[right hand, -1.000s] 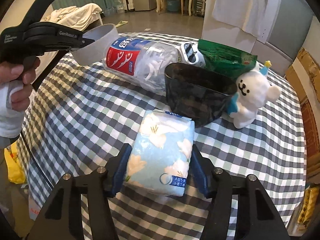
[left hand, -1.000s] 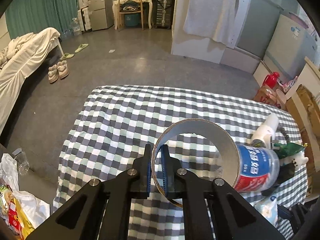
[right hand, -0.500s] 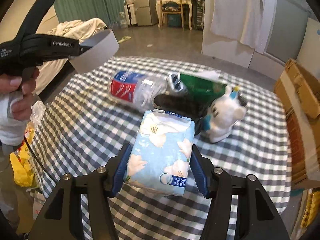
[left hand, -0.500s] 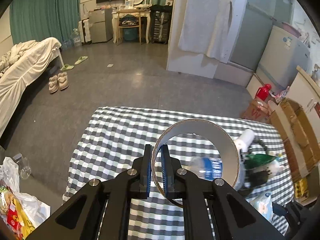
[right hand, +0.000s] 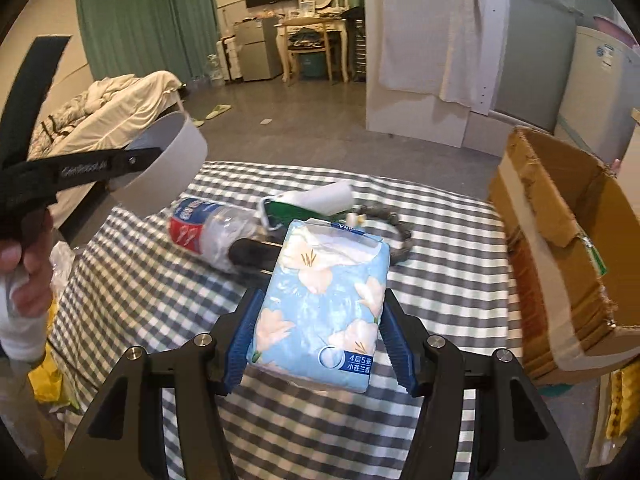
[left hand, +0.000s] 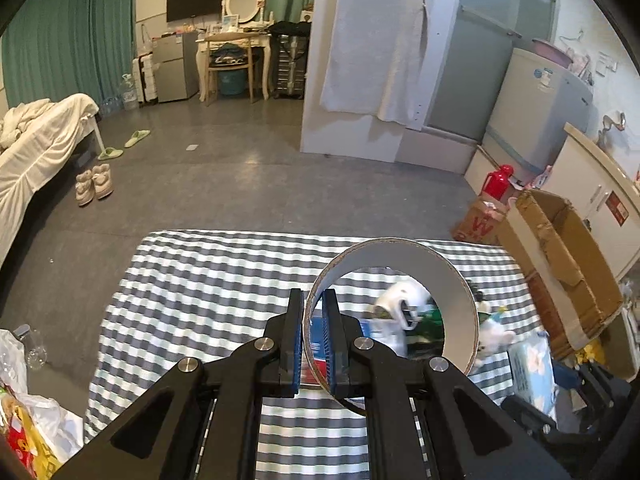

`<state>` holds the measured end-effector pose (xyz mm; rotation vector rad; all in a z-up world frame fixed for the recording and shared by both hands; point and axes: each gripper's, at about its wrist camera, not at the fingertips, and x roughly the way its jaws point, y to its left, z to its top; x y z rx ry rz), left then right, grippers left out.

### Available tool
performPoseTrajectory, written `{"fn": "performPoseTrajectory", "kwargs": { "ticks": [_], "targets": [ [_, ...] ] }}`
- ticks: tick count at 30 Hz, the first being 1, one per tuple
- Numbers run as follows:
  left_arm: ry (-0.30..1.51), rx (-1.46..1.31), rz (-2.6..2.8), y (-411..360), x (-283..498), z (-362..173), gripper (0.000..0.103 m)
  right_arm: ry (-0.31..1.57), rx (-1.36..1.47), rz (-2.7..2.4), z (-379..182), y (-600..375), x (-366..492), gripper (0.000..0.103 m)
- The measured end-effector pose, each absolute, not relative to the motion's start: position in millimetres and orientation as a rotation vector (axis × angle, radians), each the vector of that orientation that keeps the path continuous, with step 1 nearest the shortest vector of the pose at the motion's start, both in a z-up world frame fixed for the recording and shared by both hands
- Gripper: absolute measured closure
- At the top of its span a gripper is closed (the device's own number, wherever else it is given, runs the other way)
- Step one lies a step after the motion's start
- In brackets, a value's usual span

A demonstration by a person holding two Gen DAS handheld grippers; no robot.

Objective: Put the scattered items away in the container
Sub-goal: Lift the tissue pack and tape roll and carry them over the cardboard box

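Here, a checked tablecloth [left hand: 208, 280] covers the table beside a cardboard box [right hand: 560, 216].

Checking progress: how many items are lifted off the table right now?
2: the tape ring pinched by the left gripper, and the tissue pack clamped in the right gripper.

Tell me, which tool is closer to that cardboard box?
Right. The right tool, holding the tissue pack, is beside the box; the left tool, gripping the tape roll, is farther off.
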<state>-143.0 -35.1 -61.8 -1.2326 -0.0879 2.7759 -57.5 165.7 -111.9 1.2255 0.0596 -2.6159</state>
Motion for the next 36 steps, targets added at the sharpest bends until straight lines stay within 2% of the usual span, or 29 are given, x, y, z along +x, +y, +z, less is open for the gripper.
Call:
{"fn": "performPoseTrajectory", "kwargs": {
  "ticks": [23, 36],
  "targets": [
    [0.035, -1.163, 2.729, 52, -135, -55, 0.094, -0.019, 1.209, -2.756, -76, 235, -69, 0.045],
    [0.001, -1.089, 2.751, 76, -131, -28, 0.094, -0.039, 1.117, -2.849, -36, 267, -57, 0.045]
  ]
}}
